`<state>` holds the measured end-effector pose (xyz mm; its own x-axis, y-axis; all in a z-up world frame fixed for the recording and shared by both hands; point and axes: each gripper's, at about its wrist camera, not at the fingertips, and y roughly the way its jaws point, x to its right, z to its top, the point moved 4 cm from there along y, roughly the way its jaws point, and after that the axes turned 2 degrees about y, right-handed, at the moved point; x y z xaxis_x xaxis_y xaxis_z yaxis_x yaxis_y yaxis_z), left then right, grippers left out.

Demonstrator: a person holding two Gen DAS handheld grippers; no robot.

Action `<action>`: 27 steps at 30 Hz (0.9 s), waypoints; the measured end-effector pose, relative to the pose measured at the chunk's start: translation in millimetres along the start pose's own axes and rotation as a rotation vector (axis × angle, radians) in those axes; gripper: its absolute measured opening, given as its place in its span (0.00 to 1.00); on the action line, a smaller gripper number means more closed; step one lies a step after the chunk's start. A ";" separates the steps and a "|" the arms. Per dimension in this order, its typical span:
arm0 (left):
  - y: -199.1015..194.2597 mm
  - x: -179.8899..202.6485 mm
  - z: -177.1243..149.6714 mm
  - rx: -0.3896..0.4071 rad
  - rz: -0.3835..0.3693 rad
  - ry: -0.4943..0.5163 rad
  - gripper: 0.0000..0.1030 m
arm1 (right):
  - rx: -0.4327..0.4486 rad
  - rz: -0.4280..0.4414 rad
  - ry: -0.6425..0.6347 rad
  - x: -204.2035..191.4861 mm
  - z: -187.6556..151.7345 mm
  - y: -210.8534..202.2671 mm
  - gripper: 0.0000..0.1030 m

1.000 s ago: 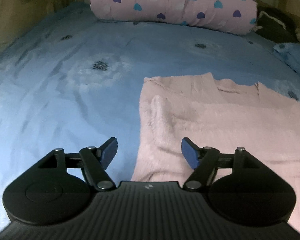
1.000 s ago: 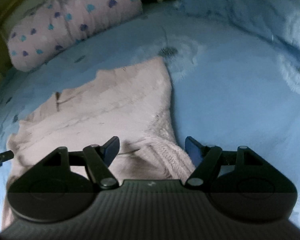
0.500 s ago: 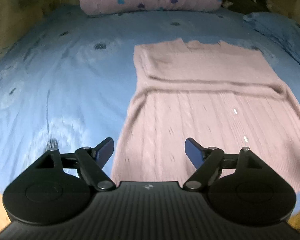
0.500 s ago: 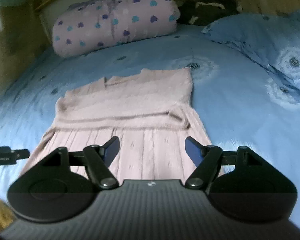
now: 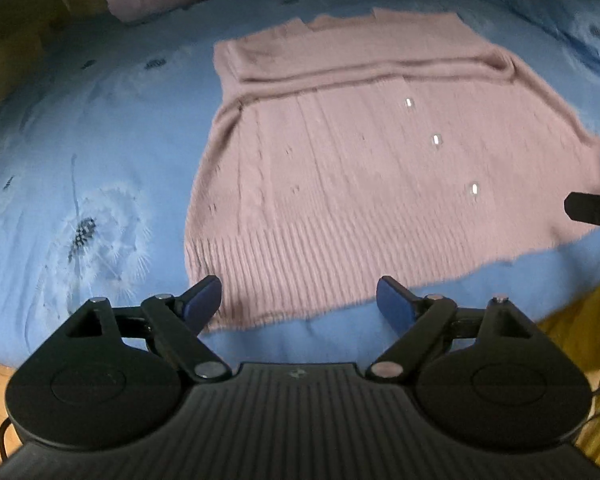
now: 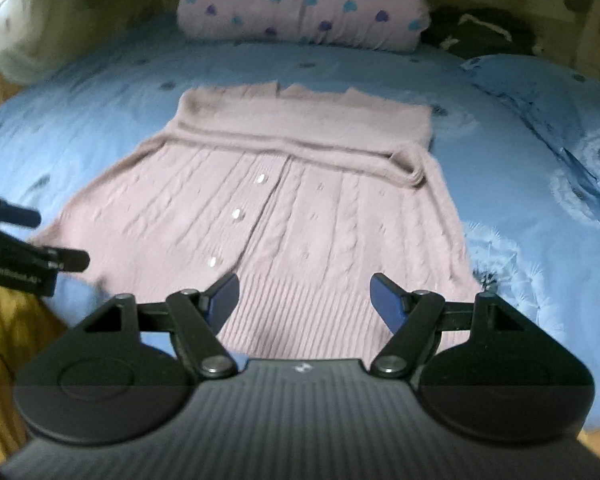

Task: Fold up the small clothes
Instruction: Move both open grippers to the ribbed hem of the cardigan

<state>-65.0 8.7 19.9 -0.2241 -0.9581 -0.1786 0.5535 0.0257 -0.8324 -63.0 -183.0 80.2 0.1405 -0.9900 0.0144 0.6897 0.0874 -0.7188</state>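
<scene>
left hand-held gripper (image 5: pixel 299 300) – jaws spread, empty, above hem corner | right hand-held gripper (image 6: pixel 304 298) – jaws spread, empty, over hem | pink cardigan (image 6: pixel 300 208) flat on blue bed (image 6: pixel 520 184), sleeves folded across chest, hem nearest both

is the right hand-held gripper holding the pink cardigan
No: the right hand-held gripper hangs open above the ribbed hem of the pink cable-knit cardigan, with nothing pinched between its blue fingers.

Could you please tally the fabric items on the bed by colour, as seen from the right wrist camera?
Pink: 2, the cardigan and the heart-print quilt
Blue: 2, the bedsheet and the pillow
Black: 1, a dark garment
Total: 5
</scene>
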 end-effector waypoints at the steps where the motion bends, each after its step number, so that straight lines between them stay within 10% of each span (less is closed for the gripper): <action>1: 2.5 0.7 -2.1 -0.009 0.000 0.007 0.86 | -0.011 0.000 -0.009 -1.4 -3.4 0.7 0.72; 13: 20.9 12.4 -7.4 -0.021 0.043 0.059 0.92 | -0.134 -0.026 -0.129 -17.5 -35.3 21.1 0.72; 27: 30.6 13.3 0.1 0.013 0.078 0.064 0.92 | -0.063 -0.154 -0.255 -29.4 -33.3 33.4 0.72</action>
<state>-51.0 -3.3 -7.9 -0.2306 -0.9332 -0.2758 0.5819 0.0949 -0.8077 -67.7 -154.7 32.6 0.2169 -0.9307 0.2946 0.6723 -0.0764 -0.7363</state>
